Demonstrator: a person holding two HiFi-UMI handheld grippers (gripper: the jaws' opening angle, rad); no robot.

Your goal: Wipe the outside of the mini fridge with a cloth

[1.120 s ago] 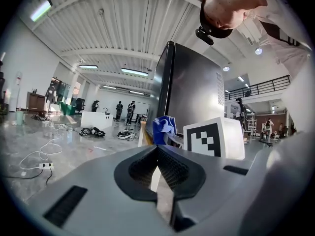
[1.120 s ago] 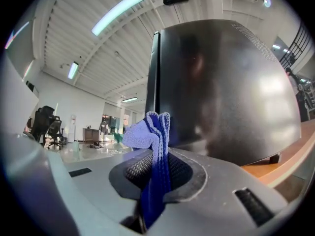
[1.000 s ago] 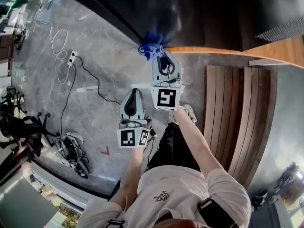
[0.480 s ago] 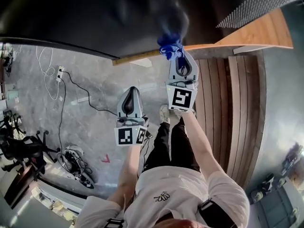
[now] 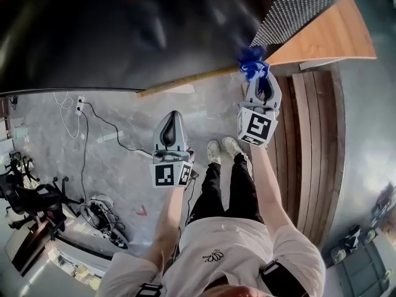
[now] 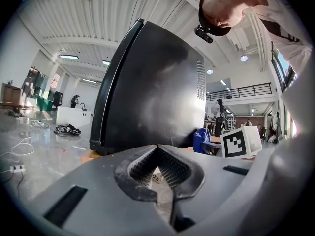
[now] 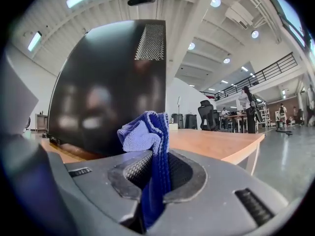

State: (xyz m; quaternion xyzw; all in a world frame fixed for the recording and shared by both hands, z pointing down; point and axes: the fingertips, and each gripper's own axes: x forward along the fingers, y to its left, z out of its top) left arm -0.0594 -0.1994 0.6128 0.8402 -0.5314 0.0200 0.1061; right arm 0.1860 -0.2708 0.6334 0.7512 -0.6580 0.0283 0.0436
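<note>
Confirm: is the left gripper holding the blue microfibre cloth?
No, the right gripper pinches the blue microfibre cloth between its fingers, while the left gripper is shut on nothing.

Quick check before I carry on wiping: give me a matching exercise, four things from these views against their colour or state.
Things:
1. cloth
2. fridge
3. left gripper
4. table

Colour or state:
A. shut, holding nothing
B. light wood
C. blue, clamped in the right gripper
D. black and glossy

Pairs: 1-C, 2-D, 3-A, 4-B
</note>
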